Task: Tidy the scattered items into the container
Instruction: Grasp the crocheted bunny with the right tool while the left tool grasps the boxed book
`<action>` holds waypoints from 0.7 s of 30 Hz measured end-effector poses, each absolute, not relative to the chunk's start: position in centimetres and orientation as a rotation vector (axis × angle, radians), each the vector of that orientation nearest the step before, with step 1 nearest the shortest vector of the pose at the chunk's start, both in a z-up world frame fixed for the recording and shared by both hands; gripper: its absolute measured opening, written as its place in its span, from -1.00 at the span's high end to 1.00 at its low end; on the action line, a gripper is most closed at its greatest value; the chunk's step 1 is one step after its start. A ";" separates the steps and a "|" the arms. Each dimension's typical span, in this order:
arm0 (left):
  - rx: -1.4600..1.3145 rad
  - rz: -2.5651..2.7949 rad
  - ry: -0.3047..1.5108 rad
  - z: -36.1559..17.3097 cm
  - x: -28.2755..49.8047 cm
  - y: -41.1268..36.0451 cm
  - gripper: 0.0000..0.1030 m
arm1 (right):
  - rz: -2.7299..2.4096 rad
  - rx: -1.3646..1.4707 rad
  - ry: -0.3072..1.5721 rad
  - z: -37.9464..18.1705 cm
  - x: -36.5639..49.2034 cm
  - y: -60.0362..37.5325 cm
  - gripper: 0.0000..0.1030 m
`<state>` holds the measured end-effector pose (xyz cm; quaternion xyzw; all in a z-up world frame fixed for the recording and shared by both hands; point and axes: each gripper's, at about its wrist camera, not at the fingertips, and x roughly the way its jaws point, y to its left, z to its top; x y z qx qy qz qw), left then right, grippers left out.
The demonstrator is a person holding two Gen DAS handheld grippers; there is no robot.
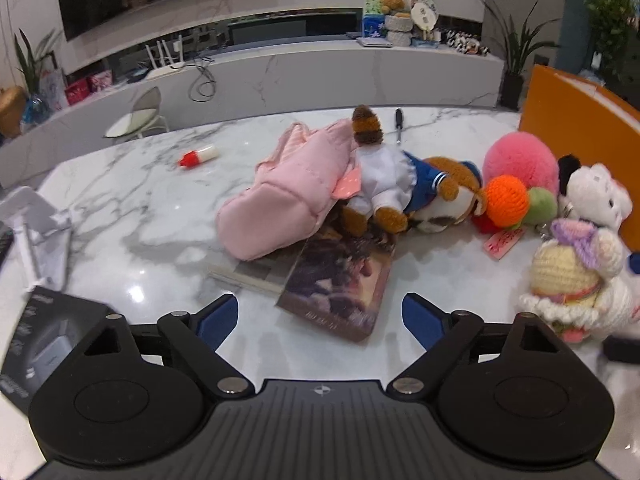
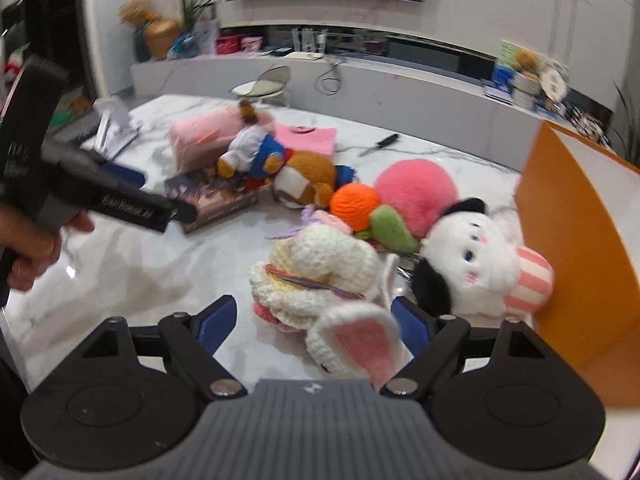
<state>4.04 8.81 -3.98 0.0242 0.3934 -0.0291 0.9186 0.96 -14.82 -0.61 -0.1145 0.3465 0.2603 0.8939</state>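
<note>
- Left wrist view: our left gripper (image 1: 320,316) hovers over the marble table (image 1: 132,208), jaws wide apart and holding nothing. A book (image 1: 340,284) lies just ahead, under a pink pouch (image 1: 280,196) and a brown plush doll (image 1: 404,188).
- Right wrist view: our right gripper (image 2: 314,322) has its jaws apart around a crocheted bunny (image 2: 328,280). The orange container (image 2: 580,236) stands on the right, touching a white plush (image 2: 476,264).

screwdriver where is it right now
The screwdriver lies on the marble table at its far edge, behind the pink bag and the brown plush doll; in the right wrist view it sits far centre-right.
</note>
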 end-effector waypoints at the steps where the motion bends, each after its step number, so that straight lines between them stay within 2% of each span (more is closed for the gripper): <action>1: 0.048 -0.068 0.802 -4.1 4.2 8.8 -0.99 | 0.541 -0.255 0.721 -0.9 1.2 -14.5 -0.61; 12: 0.145 -0.117 0.785 -5.6 5.9 8.1 -0.89 | 0.555 -0.347 0.762 -3.0 3.3 -15.3 -0.43; 14: 0.190 -0.133 0.787 -6.0 6.0 7.4 -0.67 | 0.563 -0.318 0.762 -3.1 3.6 -15.9 -0.36; 15: 0.219 -0.135 0.783 -6.2 6.0 7.1 -0.63 | 0.568 -0.302 0.761 -3.1 3.7 -16.1 -0.33; 16: 0.245 -0.134 0.777 -6.3 5.9 6.9 -0.58 | 0.572 -0.288 0.762 -3.0 3.9 -16.4 -0.24; 17: 0.268 -0.134 0.771 -6.5 5.8 6.7 -0.51 | 0.573 -0.278 0.761 -3.0 4.1 -16.6 -0.05; 19: 0.312 -0.139 0.753 -6.7 5.5 6.3 -0.38 | 0.583 -0.250 0.768 -3.0 4.5 -17.2 -0.05; 21: 0.334 -0.154 0.734 -6.9 5.2 6.3 -0.36 | 0.605 -0.227 0.773 -3.0 4.7 -17.9 -0.05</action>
